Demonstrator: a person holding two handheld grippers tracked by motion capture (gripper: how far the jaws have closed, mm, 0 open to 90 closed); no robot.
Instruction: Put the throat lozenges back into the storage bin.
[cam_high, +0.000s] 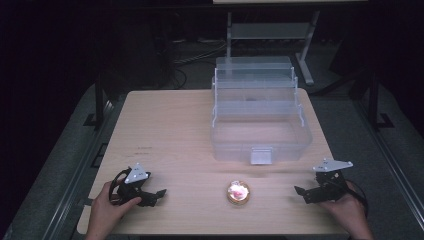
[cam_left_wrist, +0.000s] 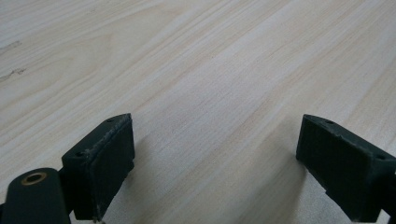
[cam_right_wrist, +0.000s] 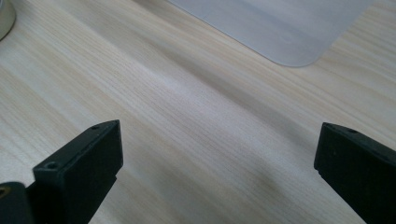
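A clear plastic tiered box (cam_high: 257, 115) stands open at the back right of the wooden table (cam_high: 170, 130), its latch facing me. In front of it sits a small round tin (cam_high: 238, 192) with something pink and white in it. My left gripper (cam_high: 159, 194) rests near the front left, held by a hand, jaws wide apart over bare wood (cam_left_wrist: 215, 140). My right gripper (cam_high: 300, 193) is at the front right, also open and holding nothing (cam_right_wrist: 219, 154). The box's corner (cam_right_wrist: 280, 32) lies ahead of it, and the tin's edge (cam_right_wrist: 5, 18) is at the far left of the right gripper view.
Dark floor surrounds the table, with a metal stand (cam_high: 270, 30) and cables behind it. Bare tabletop lies between the two grippers and left of the box.
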